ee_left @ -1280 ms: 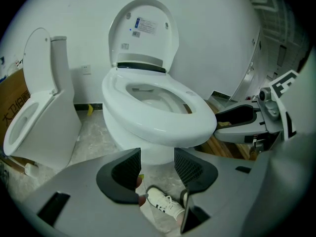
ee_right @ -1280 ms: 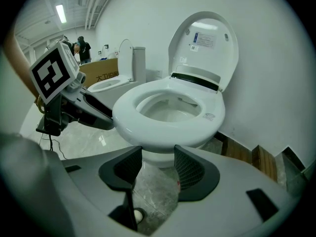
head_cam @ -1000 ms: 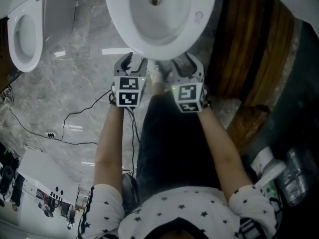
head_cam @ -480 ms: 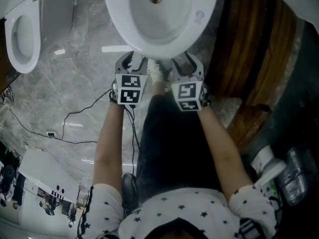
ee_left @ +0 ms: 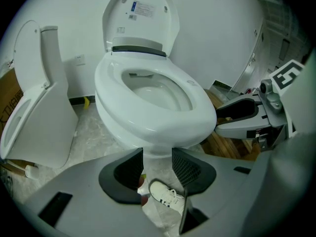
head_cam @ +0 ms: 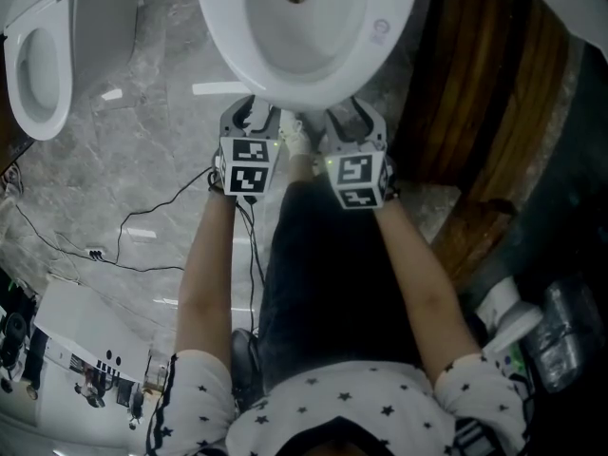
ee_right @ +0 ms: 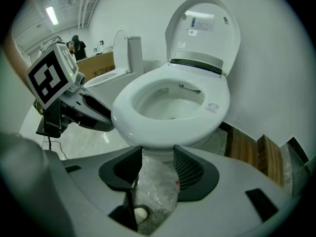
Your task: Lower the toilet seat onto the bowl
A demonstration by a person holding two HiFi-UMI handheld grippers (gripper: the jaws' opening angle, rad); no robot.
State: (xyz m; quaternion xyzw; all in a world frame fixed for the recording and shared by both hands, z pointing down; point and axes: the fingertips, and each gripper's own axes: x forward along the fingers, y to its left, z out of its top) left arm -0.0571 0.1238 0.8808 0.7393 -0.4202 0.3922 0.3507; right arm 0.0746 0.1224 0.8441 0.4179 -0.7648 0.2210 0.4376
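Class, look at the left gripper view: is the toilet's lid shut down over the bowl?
No, the lid stands upright behind the open bowl.

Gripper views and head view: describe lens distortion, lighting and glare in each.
Left gripper view: strong fisheye, black corners, the toilet bulging yet sharp, evenly lit. Right gripper view: same warp, a bright ceiling light at upper left. Head view: dim, little warp, pale glare streaks on the marble floor.
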